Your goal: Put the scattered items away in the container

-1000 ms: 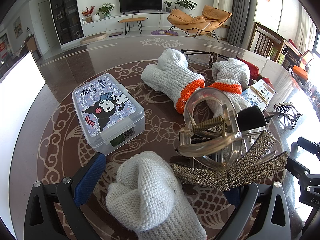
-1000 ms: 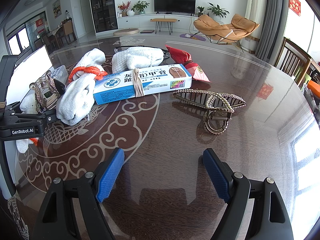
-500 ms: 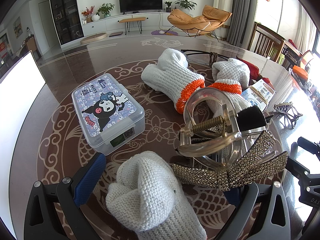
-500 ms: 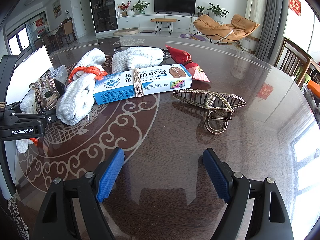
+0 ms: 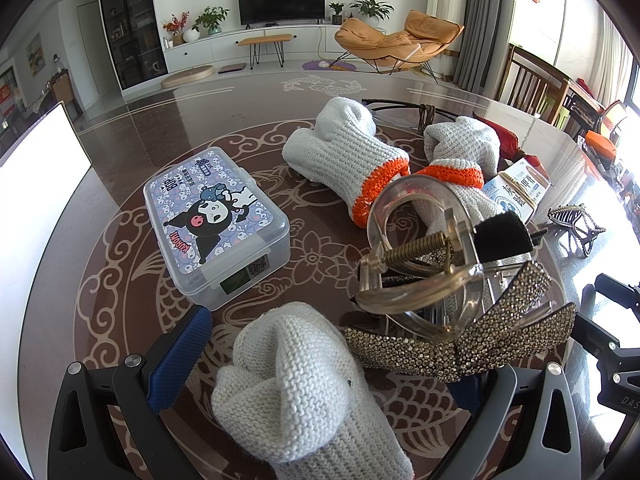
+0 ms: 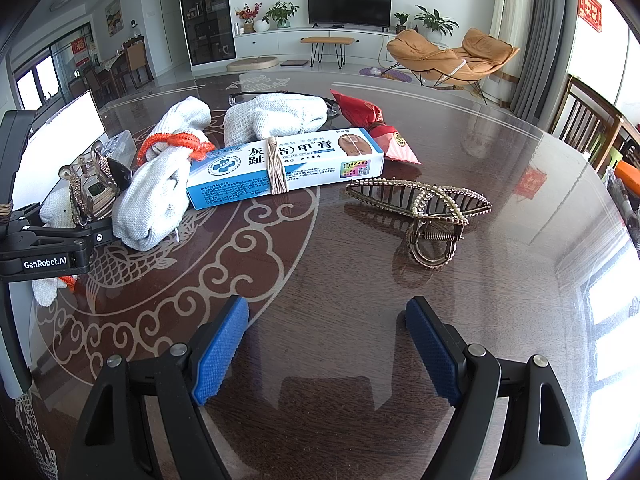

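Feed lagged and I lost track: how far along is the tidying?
Done: nothing visible; the box has its lid on. In hand: nothing; left claw stands open around a glove and rhinestone clip, right claw open above the table. Left: those, orange-cuffed gloves, carton, red packet, pearl clip.

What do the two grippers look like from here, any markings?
Both have black frames with silver screws and blue textured pads. The left gripper carries white "GenRobot.AI" lettering on its side, seen from the right wrist view. The right gripper shows no marking.
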Tool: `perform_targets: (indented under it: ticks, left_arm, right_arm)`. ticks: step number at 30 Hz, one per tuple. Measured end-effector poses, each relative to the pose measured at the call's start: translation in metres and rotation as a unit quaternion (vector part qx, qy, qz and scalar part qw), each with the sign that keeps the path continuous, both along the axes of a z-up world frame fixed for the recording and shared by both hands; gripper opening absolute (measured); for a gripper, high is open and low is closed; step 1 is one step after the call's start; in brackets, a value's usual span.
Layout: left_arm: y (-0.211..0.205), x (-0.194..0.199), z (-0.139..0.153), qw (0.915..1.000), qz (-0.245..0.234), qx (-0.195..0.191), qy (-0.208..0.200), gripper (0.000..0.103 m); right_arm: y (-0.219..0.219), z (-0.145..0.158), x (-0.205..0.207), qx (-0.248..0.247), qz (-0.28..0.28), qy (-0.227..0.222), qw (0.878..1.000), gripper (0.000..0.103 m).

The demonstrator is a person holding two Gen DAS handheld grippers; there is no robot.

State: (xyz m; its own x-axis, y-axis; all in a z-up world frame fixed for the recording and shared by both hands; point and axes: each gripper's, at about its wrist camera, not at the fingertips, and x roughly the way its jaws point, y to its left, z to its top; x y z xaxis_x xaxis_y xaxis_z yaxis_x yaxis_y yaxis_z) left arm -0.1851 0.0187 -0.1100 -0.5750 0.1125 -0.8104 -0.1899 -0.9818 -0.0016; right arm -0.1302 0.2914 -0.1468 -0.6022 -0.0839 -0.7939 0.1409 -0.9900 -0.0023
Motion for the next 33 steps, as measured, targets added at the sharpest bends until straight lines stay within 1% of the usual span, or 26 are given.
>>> perform_targets:
  ticks: [30,31,33]
  left_arm:
    - [-0.0001,0.0000,0.0000,1.0000,0.000,0.000,0.000,0.103]
    - [-0.0006,0.0001,0.0002,1.0000,-0.001,0.001,0.000,0.103]
    - [-0.0018,-0.0040,0.0013,0.9996,-0.025,0.001,-0.011,0.103]
  right_arm:
    - [-0.0001,-0.0003,0.0000,0.000,0.000,0.000,1.000,0.082]
    - [-0.0002,-0.0005,-0.0001,0.000,0.000,0.000,1.000,0.082]
    - [0.0000,0.0000,0.0000,0.000,0.000,0.000,1.000,0.082]
